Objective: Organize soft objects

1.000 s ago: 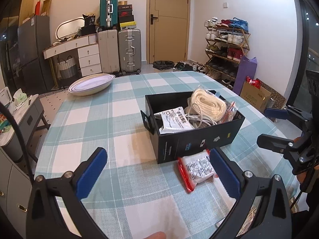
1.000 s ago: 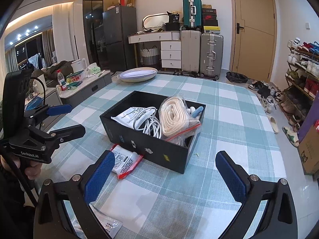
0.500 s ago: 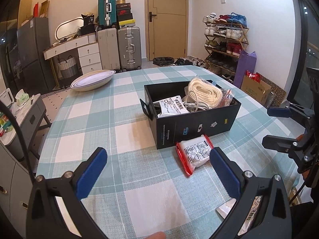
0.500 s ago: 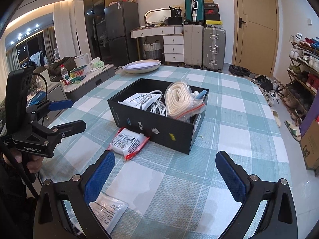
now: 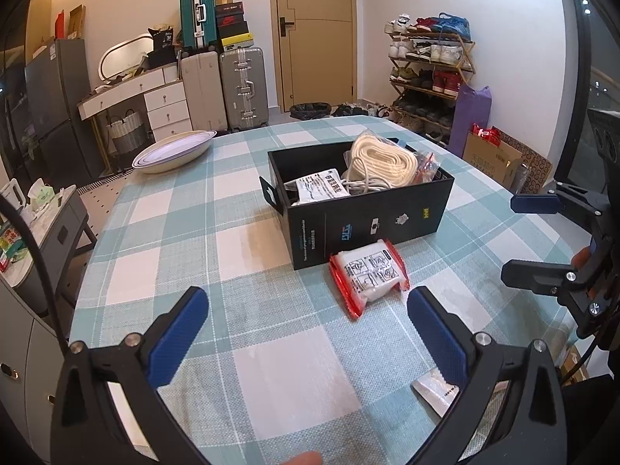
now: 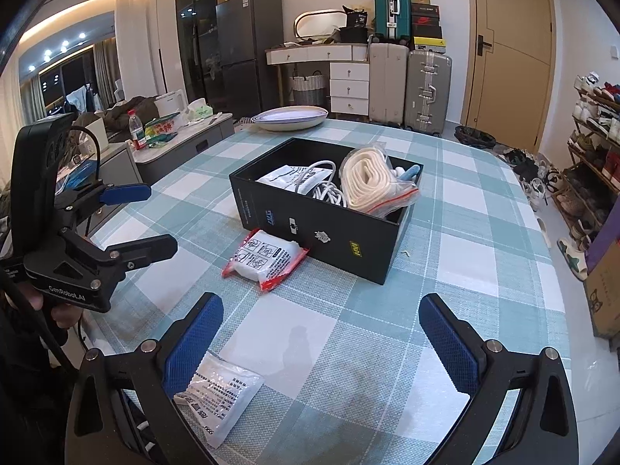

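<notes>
Both grippers hang over the near part of a round table (image 6: 484, 232) covered in a teal-and-white checked cloth, and neither grips anything. The left gripper (image 5: 308, 333) has its 2 blue-padded fingers spread wide, with bare cloth between them. The right gripper (image 6: 321, 335) is spread just as wide; seen from the left wrist view it sits off to the right side, clear of the table top.

A black box (image 6: 329, 228) stands open near the middle of the table. Inside it lie a coil of cream rope in a clear bag (image 5: 381, 162) with a red zip strip, a tangle of white cable (image 6: 329, 190), and a flat white printed pouch (image 5: 319, 188) at the left end. A small blue item pokes up at the far corner (too small to identify).

A red-edged white packet (image 5: 368, 275) lies flat on the cloth, touching the front wall of the box and just ahead of the left gripper's right finger. Another white packet (image 6: 219, 395) with printed text lies near the table edge, partly under the right gripper's left finger.

A shallow oval dish (image 5: 172, 151) rests at the far edge of the table, well apart from the box
</notes>
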Available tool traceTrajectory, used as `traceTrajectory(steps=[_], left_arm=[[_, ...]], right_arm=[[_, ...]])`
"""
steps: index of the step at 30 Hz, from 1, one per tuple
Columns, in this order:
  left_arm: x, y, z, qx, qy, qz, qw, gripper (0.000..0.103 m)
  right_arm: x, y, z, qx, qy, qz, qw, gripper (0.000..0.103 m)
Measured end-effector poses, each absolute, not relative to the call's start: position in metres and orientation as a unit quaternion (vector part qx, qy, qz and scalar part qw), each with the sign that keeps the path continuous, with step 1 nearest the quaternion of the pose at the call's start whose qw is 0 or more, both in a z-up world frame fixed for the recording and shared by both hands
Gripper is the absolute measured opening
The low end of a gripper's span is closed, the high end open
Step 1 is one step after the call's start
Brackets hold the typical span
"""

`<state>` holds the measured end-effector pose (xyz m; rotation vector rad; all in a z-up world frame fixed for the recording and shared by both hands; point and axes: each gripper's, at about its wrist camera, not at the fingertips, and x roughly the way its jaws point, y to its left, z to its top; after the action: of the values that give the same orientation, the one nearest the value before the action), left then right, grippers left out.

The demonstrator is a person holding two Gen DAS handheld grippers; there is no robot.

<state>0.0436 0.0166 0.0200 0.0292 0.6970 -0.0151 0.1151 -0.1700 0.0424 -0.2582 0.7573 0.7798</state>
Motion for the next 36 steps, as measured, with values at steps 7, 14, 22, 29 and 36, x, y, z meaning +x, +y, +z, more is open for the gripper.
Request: traceTrajectory(steps=[7,14,22,29,36], left_arm=[[0.042,0.011,0.018,0.024,0.348,-0.016,0.937,0.103],[0.044,0.013,0.017,0.019,0.352,-0.015,0.936,0.103],[0.045,0.023,0.017,0.005,0.354,-0.007,0.935,0.103],[0.047,0.024,0.014,0.006,0.357,-0.006,0.934,0.103],[0.047,0.023,0.014,0.006,0.358,-0.008,0.933,0.103]], right_arm=[[0.109,-0.163,0.037,-0.137,0.367,0.384,0.836,0.103],[0.099,-0.150,0.018,-0.174,0.390,0.411,0.805,0.103],[0.081,-0.133,0.003,-0.195,0.407,0.464,0.762,0.103],[0.068,-0.118,-0.003,-0.205,0.411,0.490,0.741,0.103],[0.062,-0.106,-0.013,-0.219,0.419,0.497,0.727,0.103]])
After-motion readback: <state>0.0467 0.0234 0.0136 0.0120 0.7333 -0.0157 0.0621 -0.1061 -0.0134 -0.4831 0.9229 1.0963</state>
